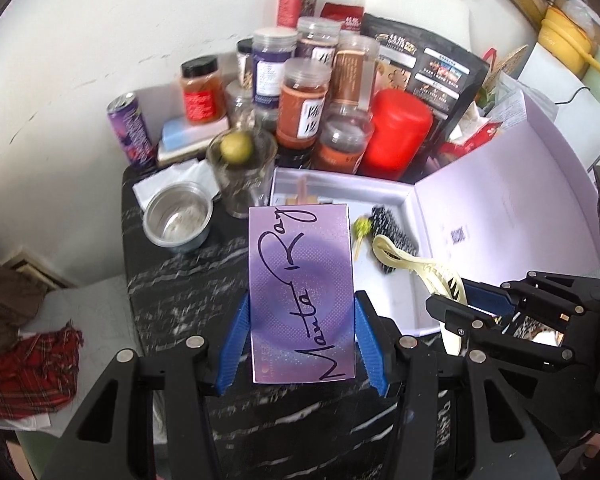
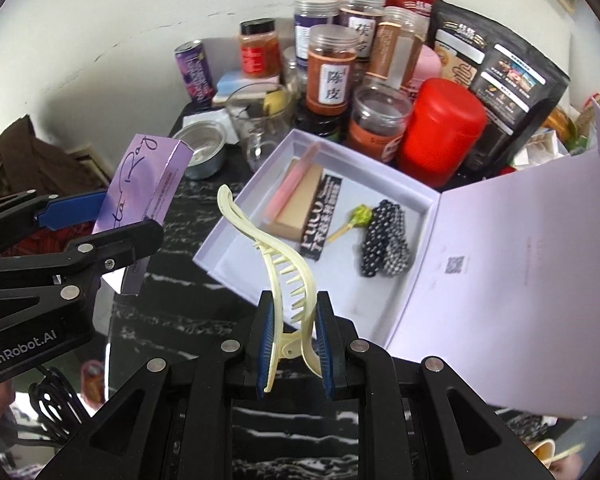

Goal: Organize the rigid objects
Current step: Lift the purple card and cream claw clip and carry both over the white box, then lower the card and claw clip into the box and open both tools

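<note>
My left gripper (image 1: pixel 302 344) is shut on a flat purple box (image 1: pixel 302 292) with handwritten black lettering, held upright above the black marble table (image 1: pixel 188 276). The same purple box (image 2: pixel 144 184) shows at the left of the right wrist view. My right gripper (image 2: pixel 292 344) is shut on a cream hair claw clip (image 2: pixel 284 276), whose teeth point toward the open lilac gift box (image 2: pixel 404 216). That clip (image 1: pixel 420 268) and the right gripper (image 1: pixel 476 308) appear at the right of the left wrist view. Inside the gift box lie a pink and tan box (image 2: pixel 296 196), a black packet (image 2: pixel 320 216), a green-headed pick (image 2: pixel 356 218) and a dotted black pouch (image 2: pixel 386 240).
Behind the gift box stand several spice jars (image 1: pixel 302 104), a red canister (image 1: pixel 396 132), a purple can (image 1: pixel 130 136), a glass beaker (image 1: pixel 242 172) holding a lime, a steel cup (image 1: pixel 178 218) and a black bag (image 1: pixel 428 68). The gift box lid (image 2: pixel 520 276) lies open rightward. Cloth (image 1: pixel 28 364) sits lower left.
</note>
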Demonstrator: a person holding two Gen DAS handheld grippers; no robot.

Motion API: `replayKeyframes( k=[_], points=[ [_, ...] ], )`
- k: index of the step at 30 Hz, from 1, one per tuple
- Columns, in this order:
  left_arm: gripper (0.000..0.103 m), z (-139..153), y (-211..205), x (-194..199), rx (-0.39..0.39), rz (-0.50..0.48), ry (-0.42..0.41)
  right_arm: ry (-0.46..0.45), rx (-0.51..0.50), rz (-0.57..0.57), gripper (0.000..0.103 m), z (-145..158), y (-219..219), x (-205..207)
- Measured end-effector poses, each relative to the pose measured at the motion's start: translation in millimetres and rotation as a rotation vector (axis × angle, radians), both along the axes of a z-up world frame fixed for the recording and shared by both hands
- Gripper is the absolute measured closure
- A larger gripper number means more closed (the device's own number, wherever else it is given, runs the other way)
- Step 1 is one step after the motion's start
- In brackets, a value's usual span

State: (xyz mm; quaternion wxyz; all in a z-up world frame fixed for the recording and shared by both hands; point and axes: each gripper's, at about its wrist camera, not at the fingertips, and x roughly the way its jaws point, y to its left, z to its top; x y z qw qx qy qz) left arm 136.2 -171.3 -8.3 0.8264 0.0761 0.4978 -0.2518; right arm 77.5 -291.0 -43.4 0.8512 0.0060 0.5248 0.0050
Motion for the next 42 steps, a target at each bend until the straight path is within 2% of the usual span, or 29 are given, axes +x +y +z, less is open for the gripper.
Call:
replayKeyframes(
  k=[10, 18, 30, 42],
  points=[
    [0.052, 2.1, -39.8, 34.7, -0.017, -0.039, -0.030, -0.038, -0.022, -0.069, 0.083, 9.2, -38.3, 32.2],
    [0.052, -20.1, -64.9, 57.2, -0.015, -0.073, -0.007, -0.041, -0.021, -0.130, 0.083, 1.2, -64.1, 55.9],
    [0.052, -71.8, -87.0, 72.9, 0.022, -0.111, 0.068, 0.034, -0.021, -0.180, 0.083, -44.2, -80.4, 74.6],
    [0.052, -112.4, -86.4, 63.8, 0.051, -0.133, 0.135, 0.116, -0.024, -0.180, 0.083, -85.1, -74.0, 70.3]
  ],
)
